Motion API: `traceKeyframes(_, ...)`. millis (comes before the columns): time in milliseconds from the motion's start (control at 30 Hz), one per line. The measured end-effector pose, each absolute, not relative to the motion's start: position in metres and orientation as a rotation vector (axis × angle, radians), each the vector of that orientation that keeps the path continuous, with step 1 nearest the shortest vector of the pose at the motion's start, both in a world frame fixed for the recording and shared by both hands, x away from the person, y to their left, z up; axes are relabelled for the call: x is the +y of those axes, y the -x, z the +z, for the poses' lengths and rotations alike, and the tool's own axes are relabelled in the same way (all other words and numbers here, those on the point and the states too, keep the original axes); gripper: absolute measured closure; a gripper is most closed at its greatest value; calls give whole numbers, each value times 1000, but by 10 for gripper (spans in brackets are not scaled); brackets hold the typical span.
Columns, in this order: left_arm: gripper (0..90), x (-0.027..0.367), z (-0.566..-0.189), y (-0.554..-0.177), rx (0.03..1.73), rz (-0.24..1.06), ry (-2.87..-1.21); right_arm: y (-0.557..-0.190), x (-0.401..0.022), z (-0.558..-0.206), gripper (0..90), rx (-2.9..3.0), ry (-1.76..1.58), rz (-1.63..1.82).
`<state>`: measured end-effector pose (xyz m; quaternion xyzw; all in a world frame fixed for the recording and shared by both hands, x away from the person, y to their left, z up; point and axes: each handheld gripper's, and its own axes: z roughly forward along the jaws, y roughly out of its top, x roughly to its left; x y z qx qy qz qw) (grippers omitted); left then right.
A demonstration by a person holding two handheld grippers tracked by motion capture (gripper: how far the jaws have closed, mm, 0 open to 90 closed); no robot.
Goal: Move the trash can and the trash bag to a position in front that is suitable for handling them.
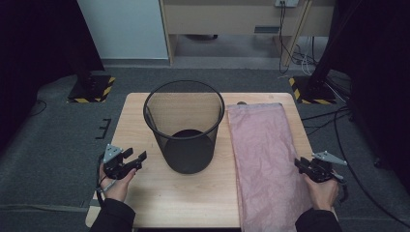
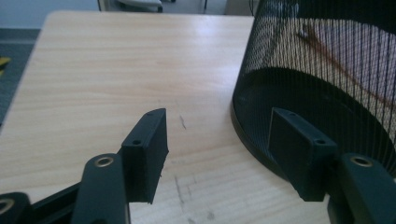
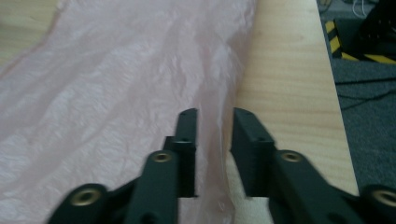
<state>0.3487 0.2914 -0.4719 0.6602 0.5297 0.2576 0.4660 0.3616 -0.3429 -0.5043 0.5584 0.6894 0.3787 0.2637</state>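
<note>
A black mesh wastebasket (image 1: 186,130) stands upright in the middle of the wooden table (image 1: 133,121). To its right a flat pink plastic bag (image 1: 263,154) lies lengthwise, running from the far edge to the near edge. My left gripper (image 1: 138,157) hovers left of the basket, open and empty; in the left gripper view its jaws (image 2: 219,135) frame bare table (image 2: 116,60) beside the basket's base (image 2: 327,70). My right gripper (image 1: 299,164) sits at the bag's right edge. Its jaws (image 3: 215,126) stand apart with the bag's thin edge (image 3: 116,84) between them, the pads not pressing on it.
Stand bases with yellow-black stripes sit on the grey carpet beyond the table's far corners, one at the left (image 1: 89,89) and one at the right (image 1: 309,89). Cables (image 1: 338,125) run over the floor on the right. A strip of bare wood (image 3: 285,79) lies right of the bag.
</note>
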Motion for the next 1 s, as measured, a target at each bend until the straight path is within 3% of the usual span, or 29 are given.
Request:
traceKeyframes(133,428,294,-460,-351,1274,669,-1592,-365,-338,-493,393,1831,-1461,1110)
traceKeyframes(267,453,293,-449,-358,1248,694,-1582,-372,-328,-475,327,1817,-1378,1196)
traceKeyframes(467,440,284,-434,-372,1222,725,-1562,-384,-298,-449,283,1805,-1268,1312)
traceKeyframes(1000,452,260,-415,-419,1210,749,-1463,-444,-205,-408,286,1793,-1110,1452)
